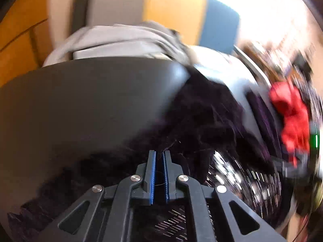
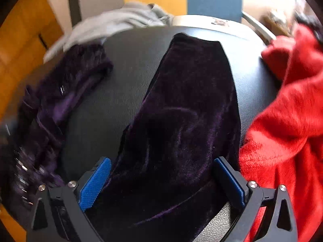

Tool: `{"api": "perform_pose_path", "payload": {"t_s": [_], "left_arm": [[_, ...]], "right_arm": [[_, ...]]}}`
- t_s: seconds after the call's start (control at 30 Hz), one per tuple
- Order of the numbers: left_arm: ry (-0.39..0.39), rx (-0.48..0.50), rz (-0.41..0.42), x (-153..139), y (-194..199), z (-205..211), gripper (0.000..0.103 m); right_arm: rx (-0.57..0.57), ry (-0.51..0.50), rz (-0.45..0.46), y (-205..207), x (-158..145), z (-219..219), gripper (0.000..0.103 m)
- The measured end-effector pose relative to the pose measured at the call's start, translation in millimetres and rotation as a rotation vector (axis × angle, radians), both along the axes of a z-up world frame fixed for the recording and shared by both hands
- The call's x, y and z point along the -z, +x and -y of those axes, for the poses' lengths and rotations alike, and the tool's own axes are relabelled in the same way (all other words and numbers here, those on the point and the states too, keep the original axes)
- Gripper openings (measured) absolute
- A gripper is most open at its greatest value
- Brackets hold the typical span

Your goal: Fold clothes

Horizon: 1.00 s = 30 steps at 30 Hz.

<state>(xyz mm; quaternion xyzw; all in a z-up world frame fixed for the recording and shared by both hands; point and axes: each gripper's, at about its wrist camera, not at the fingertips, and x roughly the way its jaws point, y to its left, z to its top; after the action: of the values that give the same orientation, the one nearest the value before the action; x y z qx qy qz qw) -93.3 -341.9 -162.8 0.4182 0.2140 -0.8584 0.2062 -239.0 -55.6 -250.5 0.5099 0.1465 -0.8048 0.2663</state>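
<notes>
Dark purple velvet garment [image 2: 181, 121] fills the foreground on the black leather-textured table [image 2: 125, 80], between the right gripper's [image 2: 161, 179] spread blue pads.

Right gripper wide open, straddling the velvet, gripping nothing. Just right, a fluffy red sweater [image 2: 286, 125] is heaped against it; a grey garment [image 2: 113, 24] lies at the far edge. Left gripper [image 1: 159, 173] nearly closed, pinching the purple fabric's [image 1: 201, 117] edge.
</notes>
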Motion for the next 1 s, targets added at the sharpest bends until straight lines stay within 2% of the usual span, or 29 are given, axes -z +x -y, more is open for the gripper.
{"api": "perform_pose_path", "payload": {"t_s": [0.1,0.2,0.23,0.27,0.37,0.4,0.53,0.63,0.7,0.8,0.87,0.93,1.0], "left_arm": [[0.015,-0.234,-0.027,-12.4,22.9,72.7,0.007],[0.065,-0.568,-0.002,-19.4,71.7,141.1,0.018],[0.079,-0.66,-0.022,-24.0,93.9,155.8,0.018],[0.057,-0.679,-0.036,-30.0,107.3,156.8,0.018],[-0.059,-0.634,-0.049,-48.6,131.1,142.4,0.019],[-0.081,-0.582,-0.037,-46.2,128.8,130.2,0.021],[-0.133,-0.299,0.038,-18.8,98.4,66.1,0.024],[-0.169,-0.086,0.093,1.7,75.6,18.0,0.025],[-0.193,0.056,0.13,15.4,60.5,-14.0,0.025],[-0.228,0.269,0.184,35.9,37.7,-62.1,0.025],[-0.233,0.255,0.219,47.8,42.3,-59.2,0.029],[-0.199,0.194,0.193,49.4,59.4,-47.8,0.03],[-0.139,0.114,0.186,50.5,79.1,-33.7,0.03]], "right_arm": [[-0.006,-0.025,-0.008,-1.5,2.1,-2.6,0.103],[-0.01,-0.037,-0.043,2.7,4.2,-3.9,0.103],[-0.011,-0.041,-0.055,4.2,4.8,-4.3,0.103],[-0.01,-0.048,-0.065,5.3,5.4,-5.1,0.103],[-0.005,-0.072,-0.093,8.1,6.8,-7.7,0.103],[-0.003,-0.08,-0.102,9.0,7.3,-8.6,0.103],[-0.006,-0.097,-0.131,19.3,-14.0,-8.2,0.102],[-0.009,-0.11,-0.152,27.5,-31.3,-7.6,0.096],[-0.077,-0.139,-0.176,48.3,-51.2,-3.5,0.096],[-0.23,-0.216,-0.1,87.2,-60.3,5.8,0.096],[-0.31,-0.228,-0.033,114.3,-53.9,11.6,0.096],[-0.36,-0.205,0.027,137.2,-39.1,17.1,0.096],[-0.336,-0.136,0.033,143.5,-20.1,15.0,0.097]]}}
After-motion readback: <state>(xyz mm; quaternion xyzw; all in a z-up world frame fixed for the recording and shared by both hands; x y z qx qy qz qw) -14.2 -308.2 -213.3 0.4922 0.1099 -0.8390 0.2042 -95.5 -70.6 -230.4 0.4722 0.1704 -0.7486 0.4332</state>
